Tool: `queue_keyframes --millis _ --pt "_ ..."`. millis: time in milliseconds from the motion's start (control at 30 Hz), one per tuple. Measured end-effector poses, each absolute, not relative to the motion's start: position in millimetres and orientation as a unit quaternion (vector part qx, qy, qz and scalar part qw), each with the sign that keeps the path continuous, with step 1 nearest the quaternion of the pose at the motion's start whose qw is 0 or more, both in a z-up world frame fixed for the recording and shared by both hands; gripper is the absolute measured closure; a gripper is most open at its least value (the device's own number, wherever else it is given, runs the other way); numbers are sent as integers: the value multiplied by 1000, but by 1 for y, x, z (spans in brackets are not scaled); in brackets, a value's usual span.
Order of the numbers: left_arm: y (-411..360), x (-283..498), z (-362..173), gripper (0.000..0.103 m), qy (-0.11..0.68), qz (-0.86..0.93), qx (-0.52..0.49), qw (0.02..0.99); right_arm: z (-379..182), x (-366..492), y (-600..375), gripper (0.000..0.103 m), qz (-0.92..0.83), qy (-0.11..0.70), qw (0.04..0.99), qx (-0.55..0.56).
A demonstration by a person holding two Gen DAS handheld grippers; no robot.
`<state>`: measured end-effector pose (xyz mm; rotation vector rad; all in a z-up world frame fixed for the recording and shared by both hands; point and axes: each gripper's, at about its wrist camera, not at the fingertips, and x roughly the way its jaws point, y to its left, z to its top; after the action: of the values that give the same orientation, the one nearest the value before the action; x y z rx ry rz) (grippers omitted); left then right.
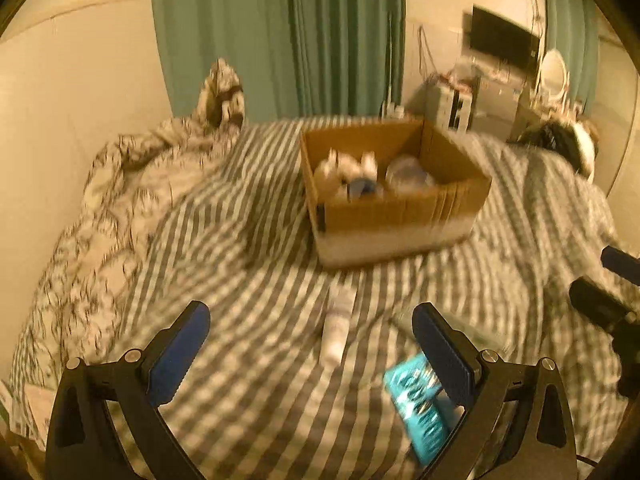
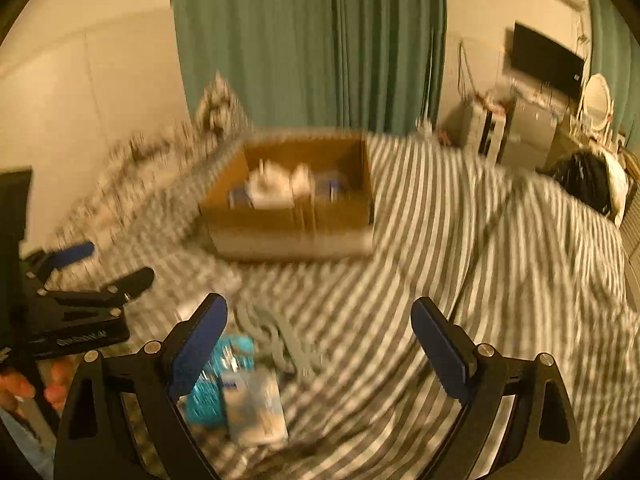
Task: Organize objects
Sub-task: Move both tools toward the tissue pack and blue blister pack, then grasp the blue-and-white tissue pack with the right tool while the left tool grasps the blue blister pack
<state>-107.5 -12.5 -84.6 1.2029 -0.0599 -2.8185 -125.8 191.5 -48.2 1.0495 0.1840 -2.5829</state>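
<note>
An open cardboard box (image 1: 404, 216) stands on the striped bed; it also shows in the right wrist view (image 2: 292, 232). It holds a white plush toy (image 1: 344, 172) and a clear lidded container (image 1: 408, 174). My left gripper (image 1: 312, 344) is open and empty above a white tube (image 1: 338, 326). A teal packet (image 1: 418, 408) lies by its right finger. My right gripper (image 2: 320, 344) is open and empty, with the teal packet (image 2: 212, 384), a clear packet (image 2: 256, 408) and a grey cable (image 2: 280, 340) lying below it. The frames are blurred.
A rumpled patterned duvet (image 1: 100, 216) lies along the bed's left side by the wall. Green curtains (image 1: 280, 36) hang behind. A dark bundle (image 2: 588, 184) sits at the bed's far right. A TV (image 2: 544, 60) and shelves stand beyond.
</note>
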Motion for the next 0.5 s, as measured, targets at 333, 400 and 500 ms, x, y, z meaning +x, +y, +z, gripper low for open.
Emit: queue_keyframes --millis 333,400,500 --pt "-4 -97 -134 0 -46 -895 442 45 -141 -116 178 10 -838 57 243 486" --pt "-5 -97 -134 0 -46 -895 441 47 -150 -121 175 14 -827 46 253 500" --pt "-4 -97 -133 0 -46 -896 439 51 -161 -125 171 36 -812 44 263 520"
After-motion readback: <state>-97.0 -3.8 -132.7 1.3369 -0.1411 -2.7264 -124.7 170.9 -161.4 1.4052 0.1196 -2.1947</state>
